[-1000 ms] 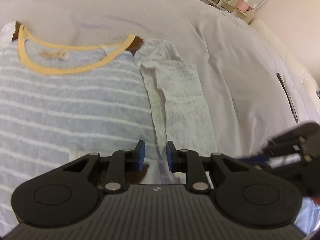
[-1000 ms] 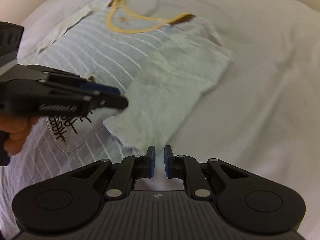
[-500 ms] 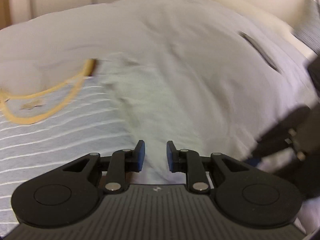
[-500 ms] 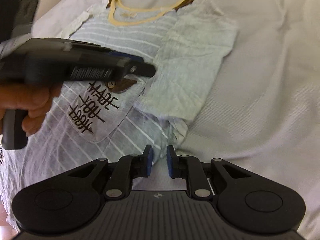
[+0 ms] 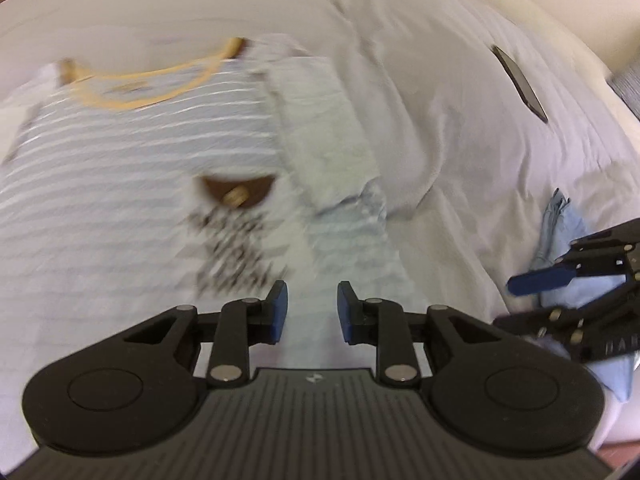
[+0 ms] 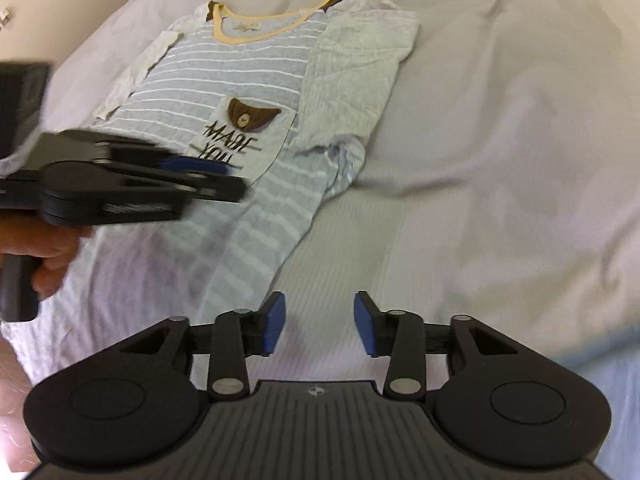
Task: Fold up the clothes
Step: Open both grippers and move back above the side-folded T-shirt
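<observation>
Fingers (image 6: 275,322) of both grippers hover opening, empty, above the shirt (image 6: 256,80).

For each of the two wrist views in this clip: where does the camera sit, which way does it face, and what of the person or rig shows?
Left wrist: sits behind the left tongs, looking steeply down over the striped T-shirt on the bed; jaws opening, empty; the right tongs enter at the right edge.
Right wrist: sits behind the right tongs, looking down at the shirt's right edge and folded sleeve; jaws opening, empty; the left tongs and the hand holding them cross at left.
Shared: shirt, bed, each other's tongs.
</observation>
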`<state>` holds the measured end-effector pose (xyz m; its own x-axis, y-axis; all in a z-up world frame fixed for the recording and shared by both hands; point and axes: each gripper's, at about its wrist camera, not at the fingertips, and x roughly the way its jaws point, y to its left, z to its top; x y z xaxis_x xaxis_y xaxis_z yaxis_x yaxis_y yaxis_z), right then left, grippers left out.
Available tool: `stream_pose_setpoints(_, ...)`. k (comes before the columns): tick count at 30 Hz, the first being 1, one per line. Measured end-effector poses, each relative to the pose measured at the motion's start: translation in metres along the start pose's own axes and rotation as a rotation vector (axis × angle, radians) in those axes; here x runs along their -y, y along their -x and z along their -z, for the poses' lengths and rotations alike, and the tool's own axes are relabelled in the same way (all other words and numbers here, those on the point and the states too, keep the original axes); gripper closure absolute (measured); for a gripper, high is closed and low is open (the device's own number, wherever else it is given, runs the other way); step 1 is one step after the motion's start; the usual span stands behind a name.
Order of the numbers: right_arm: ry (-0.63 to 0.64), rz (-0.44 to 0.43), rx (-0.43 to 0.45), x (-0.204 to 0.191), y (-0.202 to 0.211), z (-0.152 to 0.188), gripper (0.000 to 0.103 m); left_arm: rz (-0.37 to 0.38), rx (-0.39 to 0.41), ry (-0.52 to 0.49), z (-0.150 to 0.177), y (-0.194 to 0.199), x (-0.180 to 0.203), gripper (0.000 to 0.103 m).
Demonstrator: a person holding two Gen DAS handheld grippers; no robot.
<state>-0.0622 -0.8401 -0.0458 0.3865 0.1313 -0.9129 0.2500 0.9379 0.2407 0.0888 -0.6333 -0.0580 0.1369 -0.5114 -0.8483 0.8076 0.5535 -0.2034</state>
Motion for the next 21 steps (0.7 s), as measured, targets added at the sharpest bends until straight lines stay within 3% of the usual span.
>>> stream_pose_setpoints(8, 0.045, -0.037, 0.04, -0.035, 0.058, 0.031, 0.051, -0.23, -0.009, 0.084, 0.071, 0.133, -0.024, 0.06)
stream_pose_setpoints(13, 0.117, -0.05, 0.052, -0.068, 0.08, 0.042, 0.048, -0.313, -0.023, 0.083, 0.118, 0.197, -0.05, 0.037)
stream_pose_setpoints(16, 0.134, -0.044, 0.077, -0.09, 0.095, 0.049, 0.042, -0.336, -0.047, 0.028, 0.144, 0.222, -0.066, 0.027)
stream_pose_setpoints(19, 0.139, -0.021, 0.106, -0.113, 0.104, 0.059, 0.039, -0.353, -0.05, -0.095, 0.173, 0.243, -0.083, 0.011)
stream_pose_setpoints(21, 0.134, 0.003, 0.118, -0.13, 0.106, 0.068, 0.039, -0.351, -0.048, -0.187, 0.196, 0.252, -0.096, 0.009)
